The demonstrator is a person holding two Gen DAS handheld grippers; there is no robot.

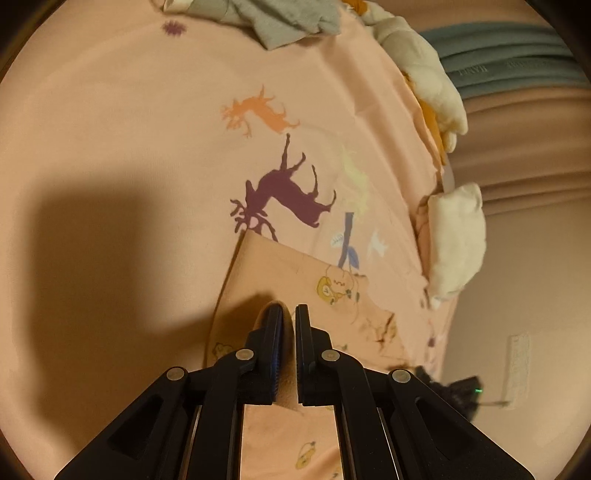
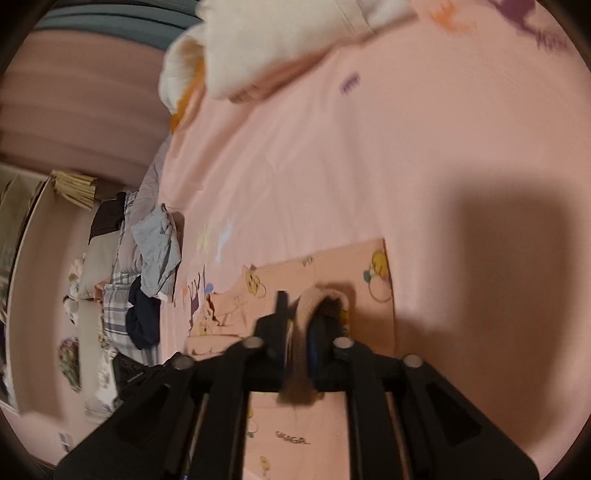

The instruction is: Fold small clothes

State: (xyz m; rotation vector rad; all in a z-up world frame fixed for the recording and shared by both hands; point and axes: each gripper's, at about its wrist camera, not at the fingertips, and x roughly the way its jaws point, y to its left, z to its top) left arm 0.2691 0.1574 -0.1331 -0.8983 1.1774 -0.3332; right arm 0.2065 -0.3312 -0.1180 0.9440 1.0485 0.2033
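Nearest the lens in the left wrist view, the left gripper (image 1: pixel 287 314) is pinched on a fold of the small peach garment (image 1: pixel 295 273), the one with the little cartoon bear prints; the cloth runs up between the fingers and out past the tips. In the right wrist view the right gripper (image 2: pixel 303 314) has a thick rolled hem of the same garment (image 2: pixel 332 266) between its fingers, but the jaws stand slightly apart, and the blur makes it hard to tell whether the pads press on it.

So each hand has one edge, and the rest of the garment lies flat ahead of both sets of tips on the pink bedsheet (image 1: pixel 129 110), its straight far edge running across both views. That's the relation that matters: the held edge is at the tips, the free edge is further out, so a fold would likely carry forward over it.

Past that edge comes the purple deer print (image 1: pixel 284 192). Further off there's a cream bundle (image 1: pixel 458 240) near the bed's edge, and a grey garment (image 1: pixel 280 18) at the far end.
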